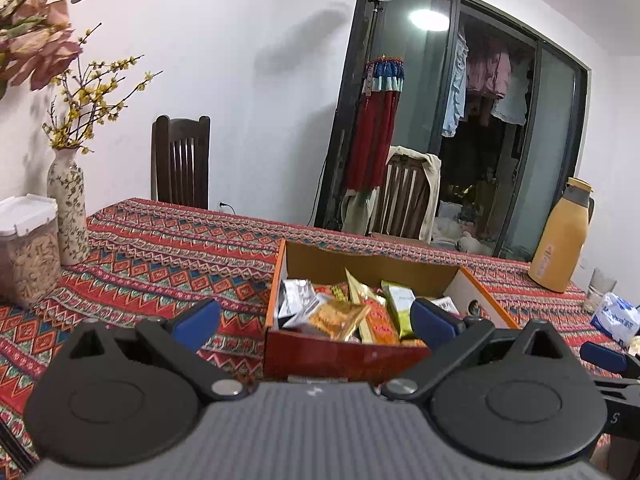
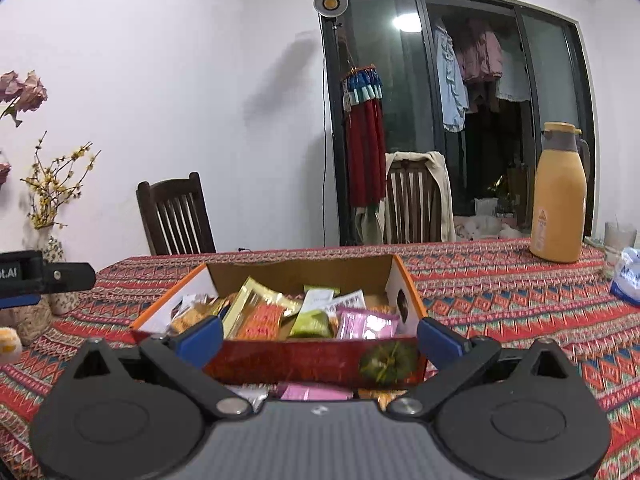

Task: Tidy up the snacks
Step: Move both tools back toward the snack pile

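An open cardboard box [image 1: 344,354] with a red front wall sits on the patterned tablecloth, filled with snack packets: a gold one [image 1: 338,320], a silver one [image 1: 296,298], a green one [image 1: 400,308]. My left gripper [image 1: 316,322] hovers open just before the box's front wall, nothing between its blue fingertips. In the right wrist view the same box [image 2: 304,362] holds a pink packet [image 2: 366,326] and an orange one [image 2: 260,322]. My right gripper [image 2: 320,336] is open, its fingers flanking the box front. More packets [image 2: 312,392] lie on the cloth below it.
A lidded clear container [image 1: 26,256] and a floral vase [image 1: 68,208] stand at the left. A yellow thermos [image 2: 560,196], a glass [image 2: 618,240] and a white-blue bag [image 2: 628,276] are at the right. Two wooden chairs stand behind the table.
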